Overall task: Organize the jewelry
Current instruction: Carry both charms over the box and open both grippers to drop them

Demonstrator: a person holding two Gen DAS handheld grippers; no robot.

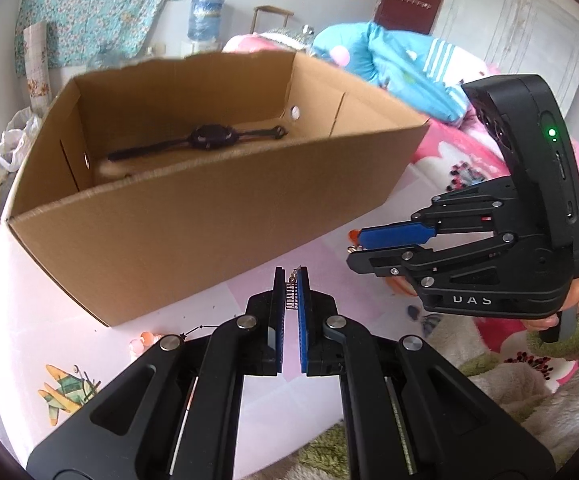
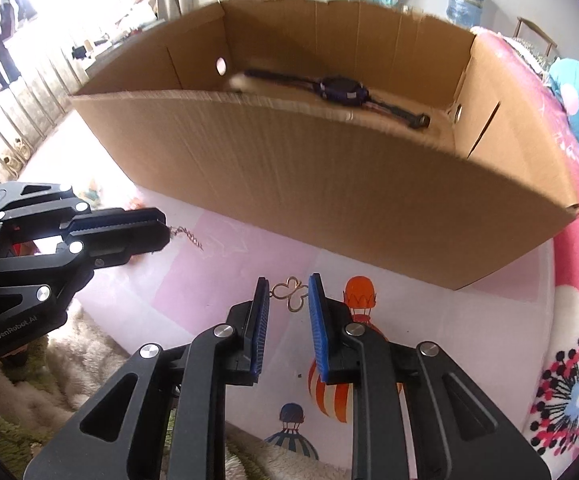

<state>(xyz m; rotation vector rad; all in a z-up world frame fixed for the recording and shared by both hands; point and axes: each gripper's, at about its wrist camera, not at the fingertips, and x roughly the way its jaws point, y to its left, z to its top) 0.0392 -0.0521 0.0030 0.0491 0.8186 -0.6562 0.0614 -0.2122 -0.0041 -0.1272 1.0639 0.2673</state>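
**Two grippers pinching jewelry before the box**

"GenRobot.AI" is showing in pale letters on the left gripper (image 2: 167, 232) body; the right gripper (image 1: 351, 249) is carrying raised lettering that is reading backward and only partly legible.

The left gripper's jaws are sitting nearly shut on a small silver chain piece (image 1: 290, 286), most of it hidden between the blue ribbed pads; in the right wrist view a twisted bit is sticking out past the tips. The right gripper's jaws are standing narrow, pinching a gold wire butterfly charm (image 2: 291, 294), its looped wings spanning the gap. A fingertip (image 1: 545, 322) is peeking under the right gripper's handle.

Behind both, an open corrugated cardboard box (image 1: 209, 216) with a ragged rim is resting on a pink printed sheet (image 2: 217, 280). A black watch (image 1: 209, 138) is lying flat inside, straps stretched out, one end blurred.
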